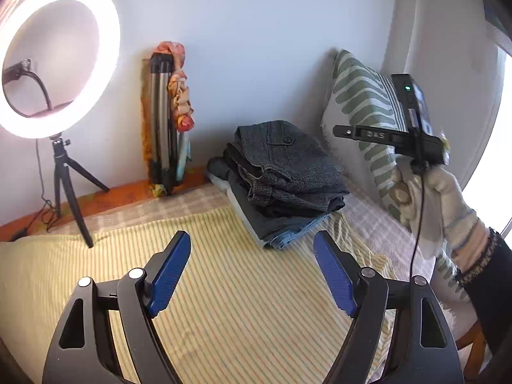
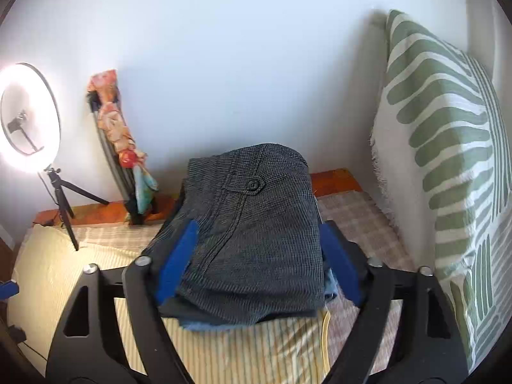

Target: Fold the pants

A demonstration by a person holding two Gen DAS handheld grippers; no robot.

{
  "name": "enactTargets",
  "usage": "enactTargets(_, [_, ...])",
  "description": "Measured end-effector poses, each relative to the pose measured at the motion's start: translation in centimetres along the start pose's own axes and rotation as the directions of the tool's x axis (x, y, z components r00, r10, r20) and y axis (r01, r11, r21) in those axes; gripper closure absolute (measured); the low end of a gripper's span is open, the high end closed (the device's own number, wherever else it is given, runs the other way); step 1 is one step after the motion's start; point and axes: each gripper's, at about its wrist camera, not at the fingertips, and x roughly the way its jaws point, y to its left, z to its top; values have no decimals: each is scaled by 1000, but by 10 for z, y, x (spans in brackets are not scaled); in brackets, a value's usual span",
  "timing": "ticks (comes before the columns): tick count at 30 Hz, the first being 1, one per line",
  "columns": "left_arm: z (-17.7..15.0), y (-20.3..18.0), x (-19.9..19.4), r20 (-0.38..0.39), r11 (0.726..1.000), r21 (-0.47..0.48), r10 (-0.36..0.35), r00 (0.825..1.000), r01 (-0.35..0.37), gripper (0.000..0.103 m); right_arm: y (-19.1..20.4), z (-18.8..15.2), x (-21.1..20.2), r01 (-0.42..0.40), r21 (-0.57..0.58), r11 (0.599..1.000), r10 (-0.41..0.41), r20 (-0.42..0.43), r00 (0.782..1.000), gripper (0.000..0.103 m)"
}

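Observation:
A stack of folded pants (image 1: 281, 176) lies on the yellow striped bed cover (image 1: 224, 288), dark grey checked pants on top, blue jeans at the bottom. My left gripper (image 1: 252, 275) is open and empty, above the cover, short of the stack. In the right wrist view the top grey pants (image 2: 256, 233) fill the centre. My right gripper (image 2: 259, 262) is open, its blue pads on either side of the stack, not pressing it. The right gripper's body (image 1: 412, 128) shows in the left wrist view, held by a gloved hand (image 1: 448, 204).
A lit ring light on a small tripod (image 1: 54, 64) stands at the left on the bed. A folded tripod wrapped in floral cloth (image 1: 169, 121) leans on the wall. A green-patterned pillow (image 2: 448, 160) stands at the right against the wall.

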Motion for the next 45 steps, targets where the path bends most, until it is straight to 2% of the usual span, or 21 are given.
enactTargets(3, [-5,-5,-10,8,1000,9,8,1000,-8,21,10,-14,-26,13,-7,1000,-12,17,1000,15])
enactTargets(7, [-17,-8,-21,20,1000,11,18,1000,-18,20,24,-38,-61,14,-4,1000,-14,35,999,6])
enactTargets(11, [-30,-8,-26,28,999,9,33,999,-34,20,42,-63,-87,51,-20,998,-50,64,997,5])
enactTargets(18, [-54,2,-27,16,999,-21,35,999,-35,20,74,-100,-108,106,-3,994,-105,82,991,5])
enactTargets(24, [-65,10,-25,11,997,-4,80,997,-80,20,96,-125,-115,111,7,994,-111,97,989,5])
enactTargets(29, [-67,13,-25,24,987,19,157,987,-157,20,106,-140,-111,102,16,995,-103,84,991,5])
enactTargets(36, [-68,16,-21,8,988,2,155,988,-155,20,109,-154,-116,98,47,994,-102,92,990,5])
enactTargets(41, [-74,10,-16,-25,981,46,192,981,-190,19,109,-156,-118,97,61,993,-103,104,989,5])
enactTargets(45, [-76,3,-24,25,978,77,192,981,-193,19,108,-155,-120,97,73,993,-104,111,988,5])
